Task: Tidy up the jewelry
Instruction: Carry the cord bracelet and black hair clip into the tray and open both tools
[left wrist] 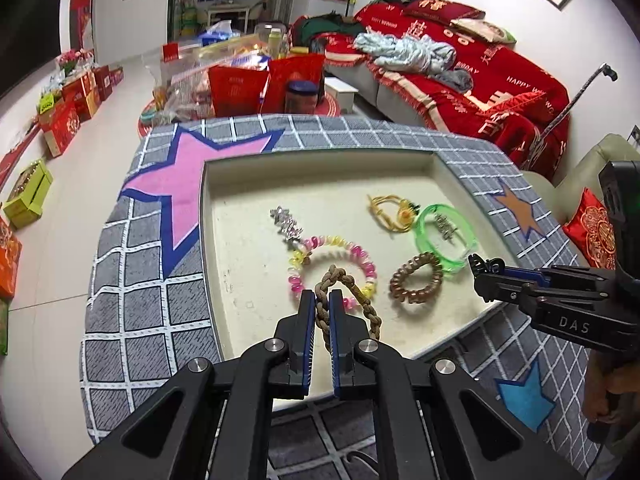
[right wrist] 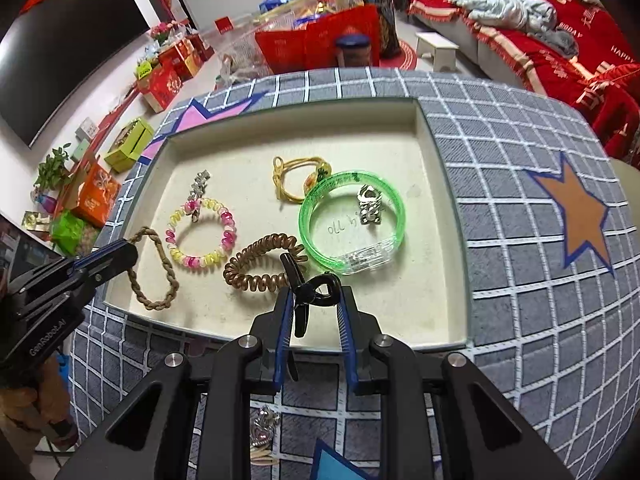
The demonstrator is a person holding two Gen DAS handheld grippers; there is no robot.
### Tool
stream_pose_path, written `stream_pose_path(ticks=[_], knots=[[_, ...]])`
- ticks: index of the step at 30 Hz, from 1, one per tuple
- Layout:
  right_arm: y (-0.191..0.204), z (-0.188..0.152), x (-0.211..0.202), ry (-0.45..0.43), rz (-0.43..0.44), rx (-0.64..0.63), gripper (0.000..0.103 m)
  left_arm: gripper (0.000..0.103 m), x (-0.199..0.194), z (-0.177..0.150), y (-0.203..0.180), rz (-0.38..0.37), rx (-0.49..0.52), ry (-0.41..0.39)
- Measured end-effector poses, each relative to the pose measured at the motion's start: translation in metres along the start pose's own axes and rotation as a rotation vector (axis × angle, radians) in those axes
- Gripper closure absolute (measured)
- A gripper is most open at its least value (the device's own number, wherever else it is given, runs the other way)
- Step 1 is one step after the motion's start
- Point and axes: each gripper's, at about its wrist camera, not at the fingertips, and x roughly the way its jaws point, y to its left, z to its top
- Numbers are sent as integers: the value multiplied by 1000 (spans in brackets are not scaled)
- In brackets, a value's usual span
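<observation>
The left gripper (left wrist: 322,300) is clamping a brown braided band (left wrist: 348,300) above the tray (left wrist: 240,240), near its front edge. The right gripper (right wrist: 314,300) is pinching a black hair clip (right wrist: 308,296) just beside the brown coil tie (right wrist: 260,268), while a green bangle (right wrist: 352,220) is lying toward the tray's right edge
</observation>
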Motion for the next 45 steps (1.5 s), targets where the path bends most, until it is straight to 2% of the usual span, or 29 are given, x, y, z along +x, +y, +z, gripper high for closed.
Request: stream_pose_path(ticks=[7,14,25,31,32,33,34,36,41,45], knots=[[-5,6,21,40,8,30,79,79,24,4,4,7,10,53],[-11,18,30,8,-31,38,79,79,44,9,9,51,-10,77],[-10,36,41,-35,-82,12,79,79,53,17,-1,126,28,46],[-7,32,40,-48,-100,-9,78,79,54,16,-4,150,47,35],[-7,32,40,-47,-99,-10,77,79,53,16,-5,152,47,34],[-7,32,40,-45,-92,-8,70,79,53,16,-4,153,48,32],[-7,31,39,-44,-81,-4,57,79,53,16,-5,155,50,30],[-7,30,37,-44,-71,9,41,79,51,14,-6,160,55,24],[-7,27,28,-65,-35,37,39,79,47,12,-7,158,60,9],[-8,25,13,-102,-1,63,33,78,43,11,-9,158,63,-11]])
